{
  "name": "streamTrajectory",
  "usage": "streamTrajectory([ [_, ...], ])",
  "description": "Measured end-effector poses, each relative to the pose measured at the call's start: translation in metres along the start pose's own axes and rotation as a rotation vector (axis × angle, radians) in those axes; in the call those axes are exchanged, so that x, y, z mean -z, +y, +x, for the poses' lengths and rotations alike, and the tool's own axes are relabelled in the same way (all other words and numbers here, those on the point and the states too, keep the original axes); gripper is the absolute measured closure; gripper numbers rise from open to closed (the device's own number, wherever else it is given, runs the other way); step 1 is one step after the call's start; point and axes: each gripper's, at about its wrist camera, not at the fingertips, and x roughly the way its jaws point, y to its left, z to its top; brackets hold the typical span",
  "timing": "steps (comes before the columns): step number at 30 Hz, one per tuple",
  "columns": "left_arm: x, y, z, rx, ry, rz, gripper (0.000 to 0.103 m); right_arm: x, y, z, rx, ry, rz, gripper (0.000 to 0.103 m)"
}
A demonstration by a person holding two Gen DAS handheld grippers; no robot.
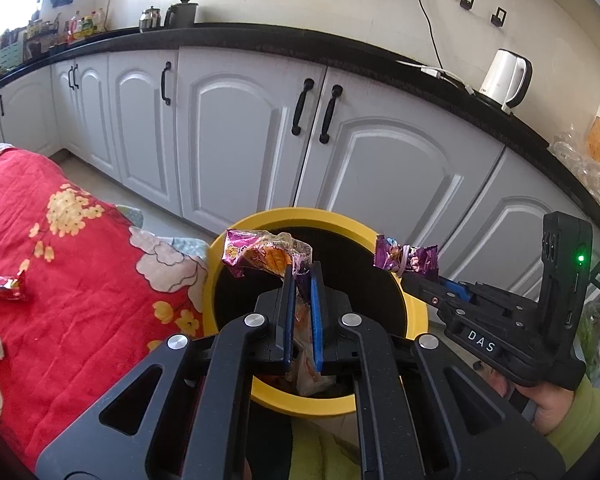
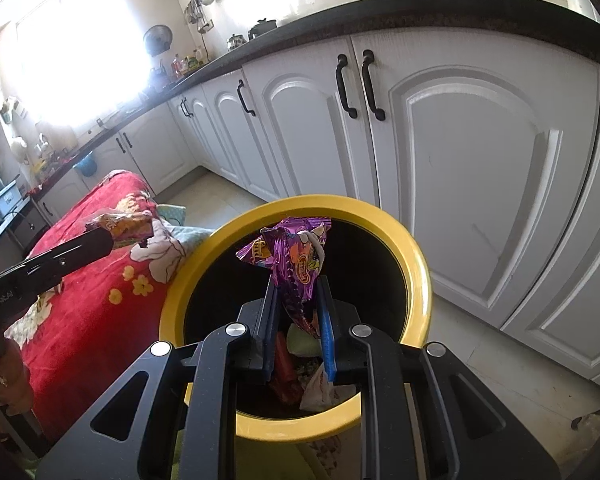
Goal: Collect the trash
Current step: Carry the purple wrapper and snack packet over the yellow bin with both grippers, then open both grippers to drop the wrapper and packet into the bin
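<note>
A yellow-rimmed black trash bin (image 1: 414, 322) (image 2: 420, 280) stands on the floor by the cabinets, with several wrappers inside. My left gripper (image 1: 302, 276) is shut on an orange and purple snack wrapper (image 1: 260, 256) held over the bin's left rim; it also shows in the right wrist view (image 2: 128, 226). My right gripper (image 2: 296, 284) is shut on a purple snack wrapper (image 2: 296, 256) above the bin's opening; it shows in the left wrist view (image 1: 406, 260) too. A foil wrapper (image 1: 2, 286) lies on the red cloth.
A table with a red floral cloth (image 1: 72, 280) (image 2: 92, 280) is left of the bin. White cabinets (image 1: 236, 136) under a black counter (image 1: 260, 40) stand behind it. A white kettle (image 1: 504, 76) sits on the counter at right.
</note>
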Motion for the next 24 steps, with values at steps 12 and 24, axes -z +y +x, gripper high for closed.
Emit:
streamTrajectory([
  [12,0.009,-0.002,0.025,0.011,0.059,-0.006,0.100,0.006,0.000,0.012,0.007,0.046,-0.016,0.085],
  [24,0.018,0.003,0.043,0.028,0.119,-0.022,0.100,0.010,-0.002,0.022,0.013,0.078,-0.004,0.085],
])
